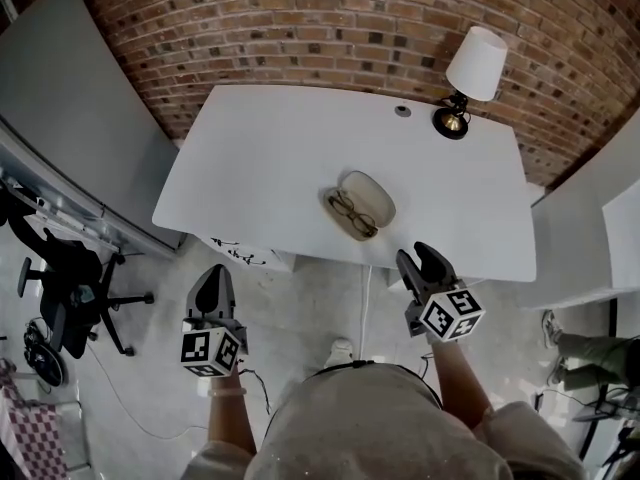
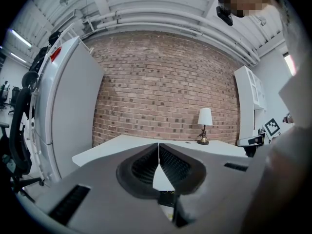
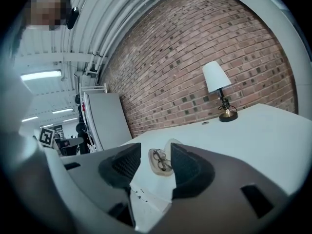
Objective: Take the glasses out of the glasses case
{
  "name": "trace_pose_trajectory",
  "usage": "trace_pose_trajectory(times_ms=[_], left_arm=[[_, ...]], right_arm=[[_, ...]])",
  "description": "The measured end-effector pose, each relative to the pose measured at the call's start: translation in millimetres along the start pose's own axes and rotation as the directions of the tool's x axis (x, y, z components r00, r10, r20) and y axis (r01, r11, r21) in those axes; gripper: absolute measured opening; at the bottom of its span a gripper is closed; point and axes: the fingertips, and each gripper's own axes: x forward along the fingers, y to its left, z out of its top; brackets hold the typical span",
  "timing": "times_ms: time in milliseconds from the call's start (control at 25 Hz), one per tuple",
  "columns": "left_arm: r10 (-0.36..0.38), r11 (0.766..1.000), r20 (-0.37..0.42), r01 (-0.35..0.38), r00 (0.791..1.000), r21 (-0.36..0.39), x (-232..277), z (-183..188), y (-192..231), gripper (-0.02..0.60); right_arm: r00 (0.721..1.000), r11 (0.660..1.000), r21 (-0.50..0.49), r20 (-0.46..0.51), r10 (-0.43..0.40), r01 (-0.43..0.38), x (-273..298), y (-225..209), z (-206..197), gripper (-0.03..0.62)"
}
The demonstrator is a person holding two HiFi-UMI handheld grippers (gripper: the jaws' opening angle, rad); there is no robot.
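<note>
Step in hand: we judge this as the approach, before any contact; the glasses (image 1: 352, 214) lie untouched in the open glasses case (image 1: 374, 194).
Glasses location: we see them in the nearer half of the case. The case sits on the white bench (image 1: 260, 158), near the middle of its front part and well apart from the table lamp (image 1: 468, 78) at the far right.
Right hand-held gripper (image 1: 420, 260): released, its jaws standing apart with nothing between them. In its own view we sight the case through the gap, well ahead. It hangs just off the bench's near edge.
Left hand-held gripper (image 1: 213, 280): clenched on nothing, its jaws meeting tip to tip in its own view. We hold it off the bench's near side, above the floor (image 1: 320, 298), aimed toward the brick wall (image 1: 330, 28).
Long axis: we read the glasses and the case as sharing one diagonal, running from far-left to near-right in the head view.
Pointing: the case's empty half lies folded back on the far-right side, so the glasses are exposed from above. We cannot tell which way the lenses face.
Next move: we think the right hand-held gripper must go forward and down, with its jaws turned across that diagonal to pinch the frame. The left one may need to open and steady the case.
</note>
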Motion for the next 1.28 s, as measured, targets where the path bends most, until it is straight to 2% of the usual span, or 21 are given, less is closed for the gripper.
trace_pose_trajectory(times_ms=[360, 640, 880, 1080, 1280], left_arm=[[-0.003, 1.0, -0.006, 0.003, 1.0, 0.007, 14, 2, -3, 0.006], [-0.031, 0.999, -0.051, 0.034, 0.998, 0.042, 19, -4, -18, 0.006], [-0.023, 0.999, -0.085, 0.026, 0.996, 0.044, 27, -22, -10, 0.006], [-0.034, 0.999, -0.072, 0.036, 0.997, 0.028, 57, -19, -2, 0.006], [-0.094, 0.995, -0.078, 0.097, 0.992, 0.031, 93, -14, -11, 0.006]], right_arm=[[1.0, 1.0, 0.014, -0.022, -0.002, 0.002, 0, -17, -7, 0.198], [0.998, 0.999, 0.044, -0.058, 0.022, -0.02, 4, -24, -14, 0.189], [0.99, 0.999, 0.012, -0.129, 0.048, -0.047, 30, -22, -27, 0.186], [0.977, 0.996, -0.023, -0.199, 0.077, -0.083, 52, -11, -33, 0.186], [0.959, 0.991, -0.064, -0.267, 0.093, -0.114, 79, -8, -34, 0.178]])
